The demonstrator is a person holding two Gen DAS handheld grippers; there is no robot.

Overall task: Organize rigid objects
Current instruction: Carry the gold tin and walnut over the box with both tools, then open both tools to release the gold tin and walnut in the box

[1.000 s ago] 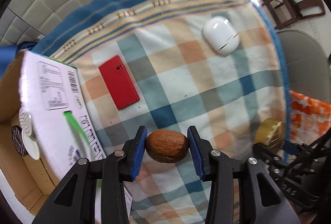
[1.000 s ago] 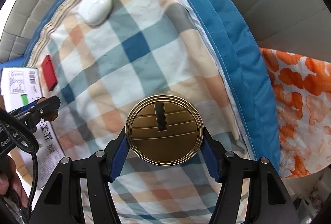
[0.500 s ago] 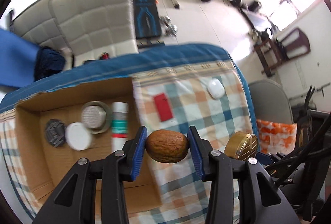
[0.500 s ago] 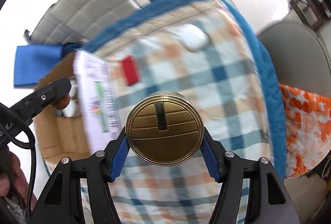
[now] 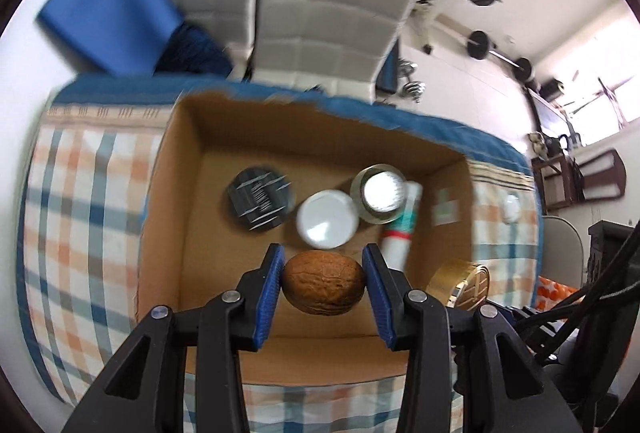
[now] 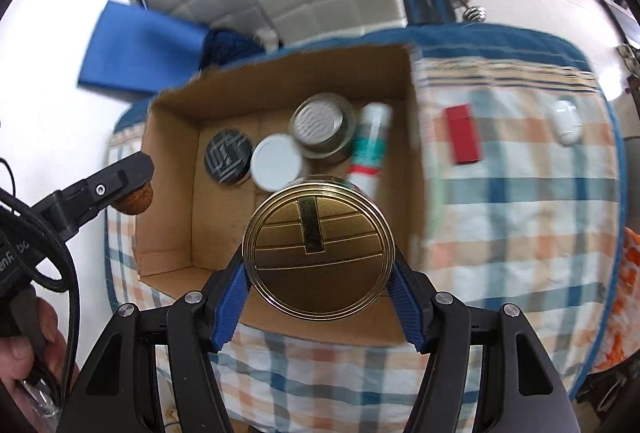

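Observation:
My left gripper [image 5: 323, 287] is shut on a brown walnut [image 5: 323, 287] and holds it above the near part of an open cardboard box [image 5: 176, 201]. My right gripper [image 6: 318, 253] is shut on a round gold tin [image 6: 318, 253], held over the box's near right side [image 6: 416, 161]. The tin also shows in the left wrist view [image 5: 460, 283]. Inside the box lie a dark patterned disc [image 5: 260, 199], a white lid [image 5: 327, 219], a metal-lidded jar [image 5: 380, 191] and a white-green tube [image 5: 404, 219].
A red flat case [image 6: 462, 139] and a white case [image 6: 566, 117] lie on the checked cloth [image 6: 520, 213] right of the box. A grey padded sofa [image 5: 320, 5] and blue cushion [image 5: 108, 13] stand behind. Gym weights are at the far right.
Both grippers rose and swung left with their loads, from over the checked cloth to over the cardboard box. The box now fills the middle of both views.

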